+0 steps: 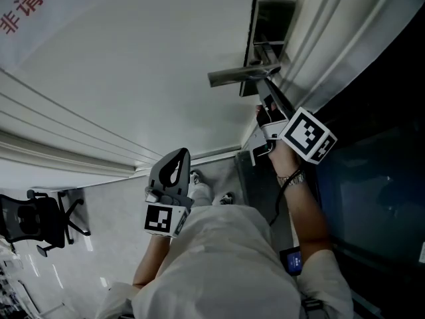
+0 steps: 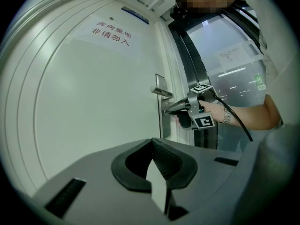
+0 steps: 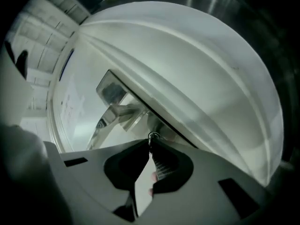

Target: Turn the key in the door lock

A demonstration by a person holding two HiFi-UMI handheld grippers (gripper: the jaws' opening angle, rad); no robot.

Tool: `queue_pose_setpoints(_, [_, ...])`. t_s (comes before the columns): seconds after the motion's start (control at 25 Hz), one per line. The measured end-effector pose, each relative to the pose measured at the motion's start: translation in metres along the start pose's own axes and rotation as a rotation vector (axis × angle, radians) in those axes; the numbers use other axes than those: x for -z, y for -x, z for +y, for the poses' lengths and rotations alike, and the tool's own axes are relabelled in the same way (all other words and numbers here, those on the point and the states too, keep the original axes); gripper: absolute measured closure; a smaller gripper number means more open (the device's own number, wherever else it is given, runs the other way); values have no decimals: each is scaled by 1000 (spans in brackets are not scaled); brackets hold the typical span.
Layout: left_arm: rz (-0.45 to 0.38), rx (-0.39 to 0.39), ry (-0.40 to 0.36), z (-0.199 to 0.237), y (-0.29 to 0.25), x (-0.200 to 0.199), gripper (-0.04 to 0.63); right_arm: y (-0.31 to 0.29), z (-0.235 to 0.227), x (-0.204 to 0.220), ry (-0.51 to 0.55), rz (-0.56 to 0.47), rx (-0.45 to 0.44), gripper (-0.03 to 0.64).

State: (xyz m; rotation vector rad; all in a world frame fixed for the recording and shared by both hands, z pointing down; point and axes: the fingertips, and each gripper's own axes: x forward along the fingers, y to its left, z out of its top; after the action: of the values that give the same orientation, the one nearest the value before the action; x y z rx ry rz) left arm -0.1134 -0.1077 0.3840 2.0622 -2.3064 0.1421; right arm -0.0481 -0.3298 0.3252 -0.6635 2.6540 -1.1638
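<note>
Key (image 3: 153, 136), apparently seated at 6 o'clock below the handle (image 2: 161, 92), is clenched by the right tool (image 3: 151, 145); the left tool (image 2: 153, 144) is clenched, empty.

In the head view I'm seeing a black office chair (image 1: 40, 221) standing on its castors at the lower left, on a glossy grey floor (image 1: 113, 211) that is reflecting the lights. A pair of pale shoes (image 1: 201, 190) is showing on that floor near the middle. A white sheet with red lettering (image 1: 30, 2) is peeking in at the top left corner. In the left gripper view I'm picking out that same sheet high up, with a small blue plate (image 2: 135, 15) sitting above and to its right. Further right a glass panel (image 2: 220, 36) is carrying a paper notice (image 2: 231, 57) and, lower down, a green sticker (image 2: 258, 81).
</note>
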Motion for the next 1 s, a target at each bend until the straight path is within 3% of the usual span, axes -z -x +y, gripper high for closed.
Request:
queue_pose_setpoints(0.24, [18, -5, -6, 0, 4, 0, 591, 2, -6, 1, -463, -61, -51, 583])
queue_pose_setpoints(0.32, [11, 0, -4, -1, 5, -1, 591, 1, -5, 1, -527, -68, -82, 575])
queue_pose_setpoints(0.36, [5, 3, -1, -2, 4, -2, 591, 1, -3, 0, -501, -63, -90, 575])
queue_pose_setpoints(0.44, [-5, 10, 2, -3, 4, -4, 591, 4, 2, -2, -363, -48, -93, 575])
queue_pose_setpoints(0.56, [-18, 23, 3, -6, 3, -5, 590, 11, 12, -4, -122, -10, -89, 498])
queue_pose_setpoints(0.68, [5, 33, -13, -8, 4, -2, 591, 15, 17, -5, 112, 32, -53, 468])
queue_pose_setpoints(0.92, [-33, 48, 0, -12, 8, -8, 591, 18, 26, -6, 643, 125, -26, 437])
queue_pose_setpoints(1.0, [-30, 47, 0, -12, 11, -7, 591, 16, 25, -2, 865, 180, 7, 437])
